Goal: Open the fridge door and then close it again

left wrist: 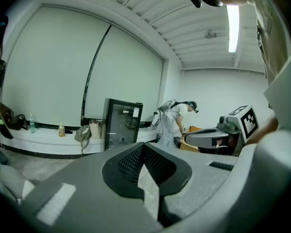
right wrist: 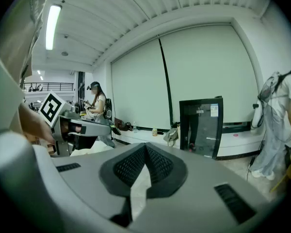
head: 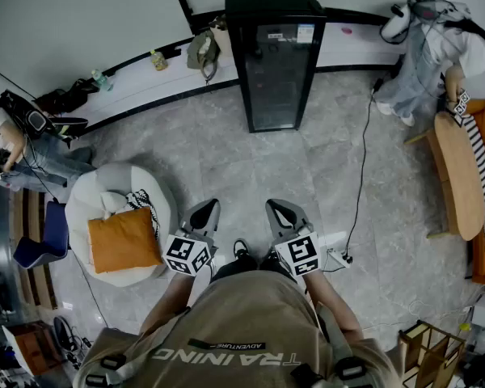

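The black fridge (head: pixel 275 55) with a glass door stands against the far ledge, its door shut. It also shows in the left gripper view as the fridge (left wrist: pixel 122 123) and in the right gripper view as the fridge (right wrist: pixel 200 126), several steps ahead. My left gripper (head: pixel 204 215) and right gripper (head: pixel 283 215) are held side by side close to my body, both pointing toward the fridge and well short of it. The left gripper (left wrist: pixel 143 147) is shut with nothing in it. The right gripper (right wrist: pixel 145 147) is likewise shut and holds nothing.
A white beanbag (head: pixel 105 196) with an orange cushion (head: pixel 123 239) lies at my left. A cable (head: pixel 362 160) runs over the floor to a power strip (head: pixel 333 245) at my right. A wooden table (head: pixel 459 172) and a standing person (head: pixel 424 63) are at right. A bag (head: pixel 204 51) hangs beside the fridge.
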A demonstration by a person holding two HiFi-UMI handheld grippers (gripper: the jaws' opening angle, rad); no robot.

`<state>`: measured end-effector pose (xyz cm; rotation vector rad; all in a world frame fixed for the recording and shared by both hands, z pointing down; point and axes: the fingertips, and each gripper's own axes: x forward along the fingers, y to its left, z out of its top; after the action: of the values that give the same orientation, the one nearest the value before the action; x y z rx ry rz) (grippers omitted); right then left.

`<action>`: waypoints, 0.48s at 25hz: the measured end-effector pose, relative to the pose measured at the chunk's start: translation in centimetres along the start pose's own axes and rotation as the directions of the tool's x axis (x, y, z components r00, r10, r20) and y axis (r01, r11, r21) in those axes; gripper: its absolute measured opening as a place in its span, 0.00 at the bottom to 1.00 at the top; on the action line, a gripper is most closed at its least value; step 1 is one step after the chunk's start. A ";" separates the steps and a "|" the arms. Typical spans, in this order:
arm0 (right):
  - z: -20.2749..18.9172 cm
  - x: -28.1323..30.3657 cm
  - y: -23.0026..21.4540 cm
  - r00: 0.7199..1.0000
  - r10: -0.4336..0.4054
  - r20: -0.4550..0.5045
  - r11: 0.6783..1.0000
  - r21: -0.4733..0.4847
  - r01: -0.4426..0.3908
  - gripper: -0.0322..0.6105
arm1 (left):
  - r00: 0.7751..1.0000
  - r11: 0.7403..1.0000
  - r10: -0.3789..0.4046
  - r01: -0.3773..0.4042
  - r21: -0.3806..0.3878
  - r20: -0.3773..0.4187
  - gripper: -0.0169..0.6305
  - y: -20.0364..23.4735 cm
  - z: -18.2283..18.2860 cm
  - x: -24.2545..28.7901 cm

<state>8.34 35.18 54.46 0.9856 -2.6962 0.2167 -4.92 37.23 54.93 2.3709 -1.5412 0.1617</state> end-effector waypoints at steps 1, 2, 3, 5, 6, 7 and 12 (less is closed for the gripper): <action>0.2 0.2 0.6 1.000 -0.005 0.000 1.000 -0.008 0.005 0.04 | 1.000 1.000 -0.012 0.012 -0.006 -0.003 0.03 0.2 0.0 -0.1; 0.3 0.4 1.2 1.000 -0.010 -0.001 1.000 -0.014 0.010 0.04 | 1.000 1.000 -0.024 0.024 -0.011 -0.004 0.03 0.3 0.0 -0.1; 0.3 0.6 1.7 1.000 -0.016 -0.005 1.000 -0.015 0.016 0.04 | 0.999 0.999 -0.037 0.037 -0.012 -0.003 0.03 0.4 0.2 -0.1; 0.1 1.0 2.5 0.999 -0.032 -0.019 0.999 -0.012 0.032 0.04 | 0.998 0.998 -0.065 0.065 -0.004 0.009 0.03 0.6 0.9 -0.1; 0.2 1.3 2.7 0.999 -0.041 -0.024 0.999 -0.012 0.041 0.04 | 0.997 0.997 -0.078 0.078 0.003 0.016 0.03 0.8 1.4 0.1; 0.4 1.6 2.8 0.998 -0.051 -0.023 0.999 -0.014 0.050 0.04 | 0.996 0.996 -0.089 0.089 0.009 0.022 0.03 1.2 1.7 0.2; 1.9 3.3 2.5 0.995 -0.101 -0.004 0.995 0.010 0.101 0.04 | 0.993 0.993 -0.119 0.118 0.030 0.024 0.03 3.7 2.4 0.6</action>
<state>3.92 34.59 53.54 1.1198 -2.6365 0.2128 -8.19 34.58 53.57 2.4876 -1.4134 0.1276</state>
